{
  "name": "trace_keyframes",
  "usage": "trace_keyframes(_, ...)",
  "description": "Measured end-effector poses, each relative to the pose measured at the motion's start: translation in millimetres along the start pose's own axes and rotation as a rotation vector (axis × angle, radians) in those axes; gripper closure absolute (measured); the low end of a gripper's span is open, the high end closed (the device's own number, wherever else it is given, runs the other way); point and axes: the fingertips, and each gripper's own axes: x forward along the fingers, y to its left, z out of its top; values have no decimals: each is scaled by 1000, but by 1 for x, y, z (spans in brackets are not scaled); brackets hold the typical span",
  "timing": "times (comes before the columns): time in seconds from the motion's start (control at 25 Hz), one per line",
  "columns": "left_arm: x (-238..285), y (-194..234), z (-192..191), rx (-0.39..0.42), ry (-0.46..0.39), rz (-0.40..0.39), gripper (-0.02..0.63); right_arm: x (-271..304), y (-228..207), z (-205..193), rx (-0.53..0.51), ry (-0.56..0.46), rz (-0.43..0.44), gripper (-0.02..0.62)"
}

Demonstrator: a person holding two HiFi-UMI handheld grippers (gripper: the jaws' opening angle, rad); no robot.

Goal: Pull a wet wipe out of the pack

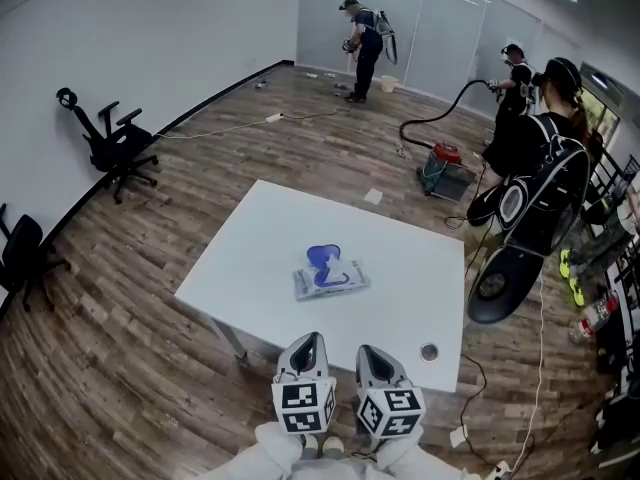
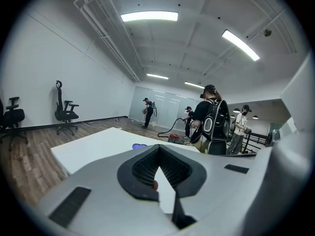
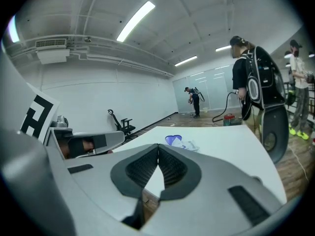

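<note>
The wet wipe pack (image 1: 331,271), white with a blue-purple flap on top, lies flat near the middle of the white table (image 1: 260,228). Both grippers hover side by side at the table's near edge, short of the pack and pointing toward it. My left gripper (image 1: 310,339) is shut with nothing between its dark pads (image 2: 147,167). My right gripper (image 1: 366,351) is also shut and empty. The left gripper view shows only the pack's purple flap (image 2: 140,145) over the jaws. In the right gripper view the pack (image 3: 178,141) lies ahead, apart from the shut gripper (image 3: 158,147).
A round cable hole (image 1: 429,351) sits near the table's front right corner. A person with a backpack (image 1: 540,183) stands close to the table's right side, with a vacuum (image 1: 445,168) behind. Office chairs (image 1: 115,148) line the left wall. Cables run across the wooden floor.
</note>
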Motion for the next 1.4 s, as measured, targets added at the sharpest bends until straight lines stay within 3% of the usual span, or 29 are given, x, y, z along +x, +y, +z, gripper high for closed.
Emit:
trace_keyframes(0.48, 14, 0, 6, 34, 12, 17, 606, 42, -21, 19, -6, -30, -12, 586)
trace_keyframes(0.88, 28, 10, 9, 34, 19, 58, 606, 98, -36, 30, 50, -23, 44, 584)
trace_keyframes(1.2, 37, 13, 6, 55, 34, 56, 606, 131, -45, 20, 83, 15, 69, 580)
trace_keyframes(1.4, 41, 14, 2, 60, 41, 58, 606, 153, -52, 10, 84, 42, 65, 541)
